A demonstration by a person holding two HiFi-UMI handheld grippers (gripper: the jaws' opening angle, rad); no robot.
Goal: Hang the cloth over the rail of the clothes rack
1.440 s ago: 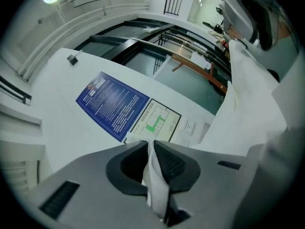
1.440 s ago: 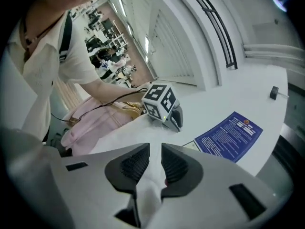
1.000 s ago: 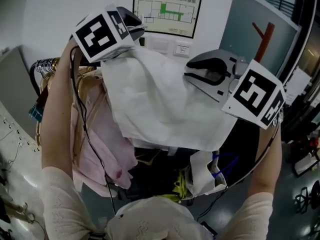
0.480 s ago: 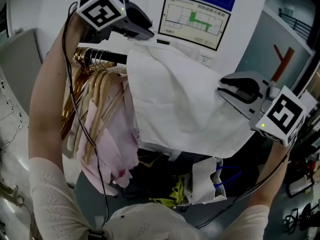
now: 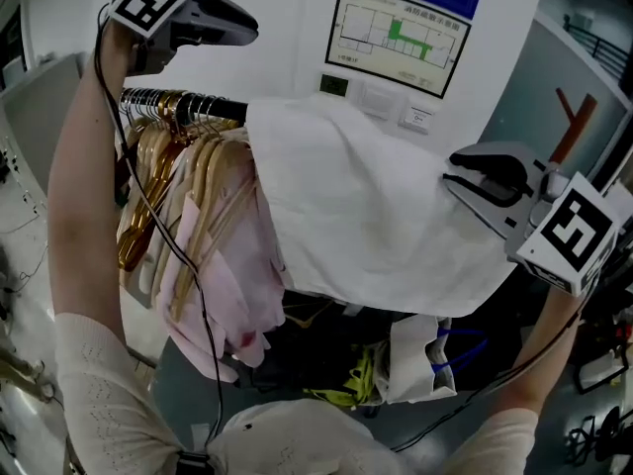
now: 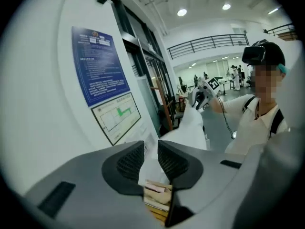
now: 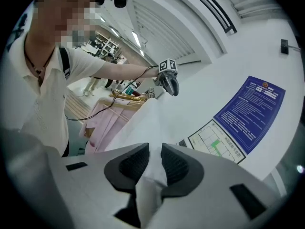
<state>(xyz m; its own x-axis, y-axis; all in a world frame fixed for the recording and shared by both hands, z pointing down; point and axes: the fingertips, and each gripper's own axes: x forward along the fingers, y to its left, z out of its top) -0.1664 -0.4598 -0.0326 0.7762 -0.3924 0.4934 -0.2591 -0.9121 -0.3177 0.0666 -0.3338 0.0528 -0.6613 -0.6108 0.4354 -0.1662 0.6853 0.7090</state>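
Observation:
A white cloth lies draped over the black rail of the clothes rack, its left edge next to the hangers. My left gripper is up at the top left, above the rail and apart from the cloth. Its jaws have just been opening, and nothing is between them; the cloth shows far beyond the gap. My right gripper is shut on the cloth's right edge. In the right gripper view the white fabric runs out from between its pads.
Gold and wooden hangers with a pink garment crowd the rail left of the cloth. A floor-plan poster hangs on the wall behind. Bags and loose items lie below. A cable trails down from the left gripper.
My left gripper has let go of the cloth's left corner and moved up and to the left. The cloth's left edge now rests on the rail. The right gripper keeps its hold.

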